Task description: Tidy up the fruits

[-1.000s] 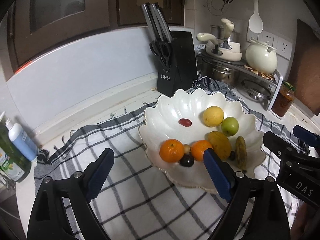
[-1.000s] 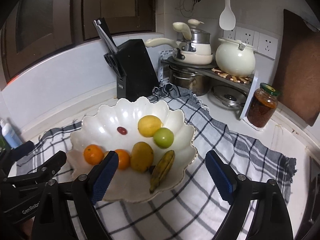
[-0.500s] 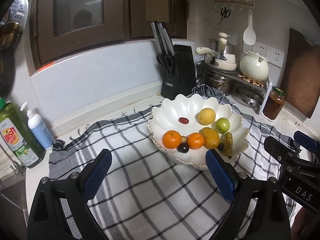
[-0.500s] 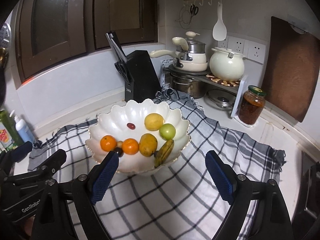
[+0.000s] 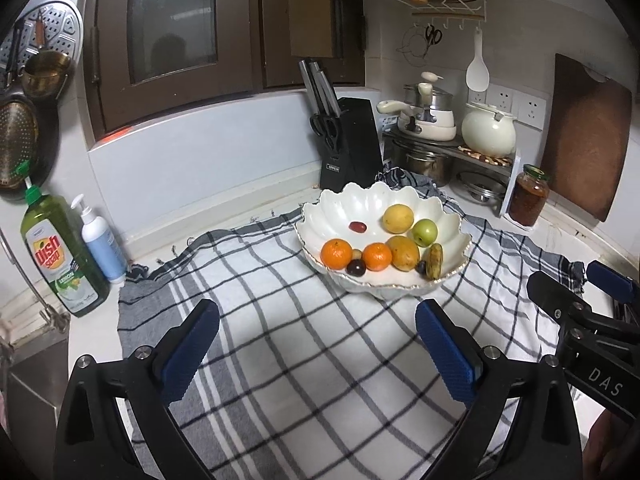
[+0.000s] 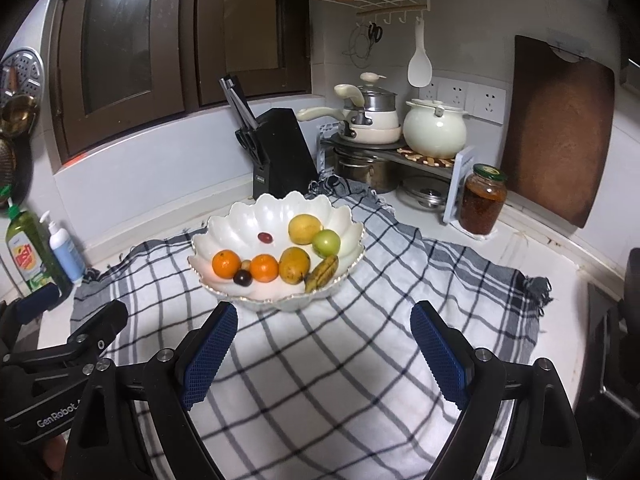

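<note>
Both grippers are held apart and empty over a checked cloth, short of a filled fruit bowl.

Nearest, the left gripper (image 5: 316,350) is seen with jaws opening and nothing between them; the right gripper (image 6: 324,354) is spread wide, also empty. Beneath both, the checked cloth (image 5: 320,360) is laid over the counter. Farther on, the white scalloped bowl (image 6: 240,220) is set on that cloth, with two oranges (image 6: 226,263), a mango (image 6: 294,265), a banana (image 6: 322,272), a green apple (image 6: 326,242) and small dark fruits inside. Behind it, a black knife block (image 6: 282,152) is stood by the wall.
</note>
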Demonstrator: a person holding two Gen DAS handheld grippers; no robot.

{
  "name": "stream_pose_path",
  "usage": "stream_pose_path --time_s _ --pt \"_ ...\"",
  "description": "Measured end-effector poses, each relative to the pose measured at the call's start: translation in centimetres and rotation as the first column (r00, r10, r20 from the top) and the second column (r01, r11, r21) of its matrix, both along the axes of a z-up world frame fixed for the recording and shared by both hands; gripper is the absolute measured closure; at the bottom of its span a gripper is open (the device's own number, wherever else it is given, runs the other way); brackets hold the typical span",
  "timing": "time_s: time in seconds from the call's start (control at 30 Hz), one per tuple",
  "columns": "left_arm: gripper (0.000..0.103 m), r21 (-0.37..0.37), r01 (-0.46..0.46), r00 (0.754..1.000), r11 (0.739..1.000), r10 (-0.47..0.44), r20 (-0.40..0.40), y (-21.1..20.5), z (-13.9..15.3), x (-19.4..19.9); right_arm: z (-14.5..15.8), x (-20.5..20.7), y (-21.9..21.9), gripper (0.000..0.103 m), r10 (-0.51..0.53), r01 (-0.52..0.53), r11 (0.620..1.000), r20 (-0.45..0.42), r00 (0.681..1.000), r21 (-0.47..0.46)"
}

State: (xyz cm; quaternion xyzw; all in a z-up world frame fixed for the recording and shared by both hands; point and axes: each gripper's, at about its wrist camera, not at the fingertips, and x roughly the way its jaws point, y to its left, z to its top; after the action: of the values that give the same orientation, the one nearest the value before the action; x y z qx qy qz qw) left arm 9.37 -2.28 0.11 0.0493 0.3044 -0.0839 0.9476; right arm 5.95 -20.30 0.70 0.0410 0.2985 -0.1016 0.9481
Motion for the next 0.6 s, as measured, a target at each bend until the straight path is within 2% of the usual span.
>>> stream_pose_path --time_s 0.6 --pt "0.002 0.020 -0.018 0.999 1.000 0.018 0.032 1.2 0.5 -7.3 -1.0 -7.0 0.8 0.014 -0.015 0.015 1.000 -0.004 1.000 0.023"
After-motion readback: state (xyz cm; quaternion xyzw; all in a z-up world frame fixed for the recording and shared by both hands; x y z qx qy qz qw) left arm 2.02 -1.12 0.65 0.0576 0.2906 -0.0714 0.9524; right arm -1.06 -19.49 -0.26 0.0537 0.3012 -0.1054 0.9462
